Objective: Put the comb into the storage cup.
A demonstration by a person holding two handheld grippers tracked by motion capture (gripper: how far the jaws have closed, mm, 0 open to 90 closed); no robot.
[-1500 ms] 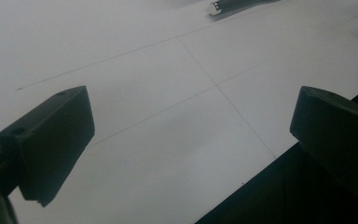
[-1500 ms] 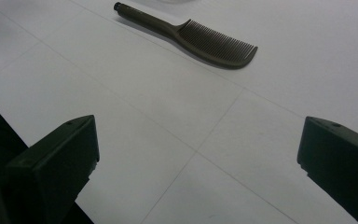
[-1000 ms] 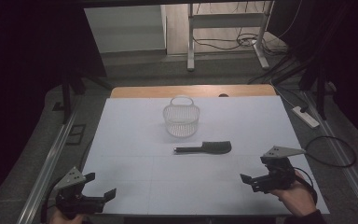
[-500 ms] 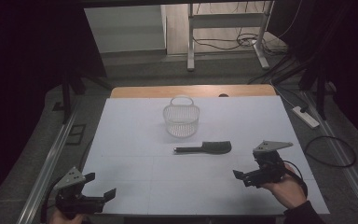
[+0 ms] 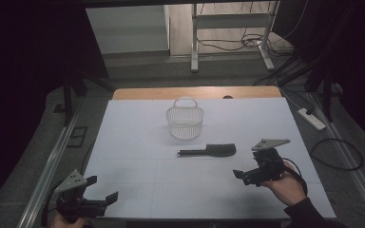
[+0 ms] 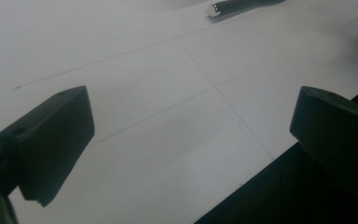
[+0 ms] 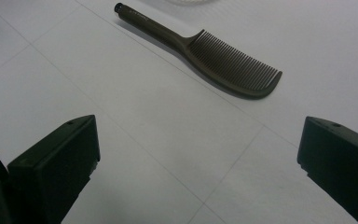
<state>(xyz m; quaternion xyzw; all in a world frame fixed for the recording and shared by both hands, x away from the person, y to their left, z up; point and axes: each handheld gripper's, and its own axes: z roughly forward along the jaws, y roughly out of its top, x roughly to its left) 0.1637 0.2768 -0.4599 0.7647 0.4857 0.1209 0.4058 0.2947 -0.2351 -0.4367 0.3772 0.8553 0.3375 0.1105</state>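
Note:
A dark comb (image 5: 208,151) lies flat in the middle of the white table, handle to the left, just in front of a white wire basket (image 5: 185,121) with its handle up. My right gripper (image 5: 243,177) hovers low to the right of the comb and nearer to me, open and holding nothing. In the right gripper view the comb (image 7: 205,51) lies ahead of the wide-apart jaws, teeth facing away. My left gripper (image 5: 101,189) is at the table's near left corner, open. The comb's handle tip (image 6: 233,5) shows far ahead in the left gripper view.
The white table top (image 5: 138,142) has a wooden strip along its far edge. Metal rails run down both sides of the table. A power strip (image 5: 312,118) and cables lie on the floor to the right.
My right gripper has moved left and a little forward, closer to the comb. The left gripper, comb and basket have stayed put.

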